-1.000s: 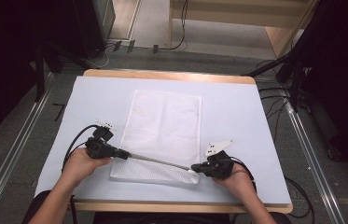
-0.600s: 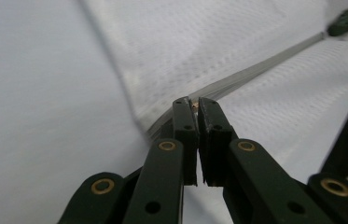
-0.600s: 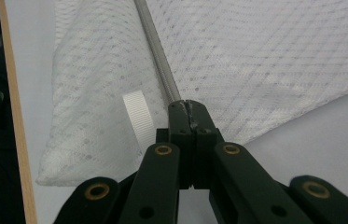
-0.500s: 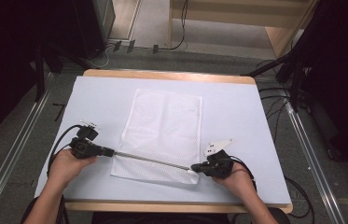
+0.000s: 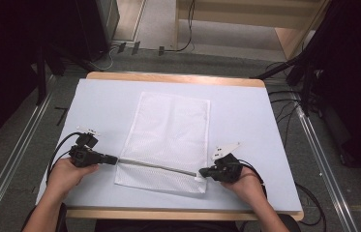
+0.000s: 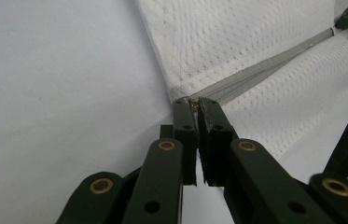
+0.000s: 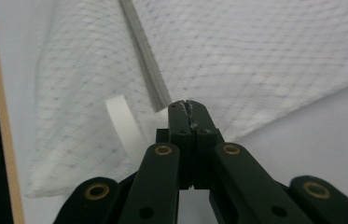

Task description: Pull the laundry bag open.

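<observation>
A white mesh bag (image 5: 168, 140) lies flat on the middle of the counter (image 5: 246, 116), its zipper (image 5: 156, 166) running across its near end. The left gripper (image 5: 112, 160) is at the bag's left edge, and its jaws are clenched on the zipper pull (image 6: 194, 104) there. The right gripper (image 5: 203, 171) is at the bag's right near corner, with its jaws clenched on the zipper's end, just beside a small white loop (image 7: 124, 121).
</observation>
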{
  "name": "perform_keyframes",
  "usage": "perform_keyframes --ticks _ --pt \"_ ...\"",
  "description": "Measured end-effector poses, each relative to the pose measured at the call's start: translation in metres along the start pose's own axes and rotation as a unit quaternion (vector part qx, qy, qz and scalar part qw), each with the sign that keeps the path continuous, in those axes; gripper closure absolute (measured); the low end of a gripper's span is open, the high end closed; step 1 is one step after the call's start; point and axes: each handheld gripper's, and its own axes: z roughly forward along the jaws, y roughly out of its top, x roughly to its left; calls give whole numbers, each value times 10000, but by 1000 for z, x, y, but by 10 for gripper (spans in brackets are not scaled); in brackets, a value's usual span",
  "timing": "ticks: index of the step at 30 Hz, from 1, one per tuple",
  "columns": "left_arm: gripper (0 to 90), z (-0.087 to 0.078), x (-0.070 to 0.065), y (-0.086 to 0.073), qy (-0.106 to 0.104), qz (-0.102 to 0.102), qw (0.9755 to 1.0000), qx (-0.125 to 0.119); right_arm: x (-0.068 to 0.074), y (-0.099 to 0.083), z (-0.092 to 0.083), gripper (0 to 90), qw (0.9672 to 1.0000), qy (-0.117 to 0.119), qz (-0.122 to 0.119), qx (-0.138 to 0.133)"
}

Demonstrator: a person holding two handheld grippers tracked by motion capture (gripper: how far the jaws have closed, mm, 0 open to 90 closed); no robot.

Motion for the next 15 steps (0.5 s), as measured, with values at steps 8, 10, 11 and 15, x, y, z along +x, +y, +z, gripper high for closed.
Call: perform_keyframes --ticks 8,10,11,15 --pt "872 1 -9 -8 36 105 9999 118 -2 1 0 900 10000 47 -17 0" --pt "871 1 -10 -9 30 109 9999 115 -3 1 0 900 10000 50 -27 -3" --pt "868 0 -9 -11 -21 64 9999 86 -3 1 0 900 10000 66 -26 10" --pt "865 -2 -11 -13 -45 7 10000 0 -3 1 0 900 10000 73 5 21"
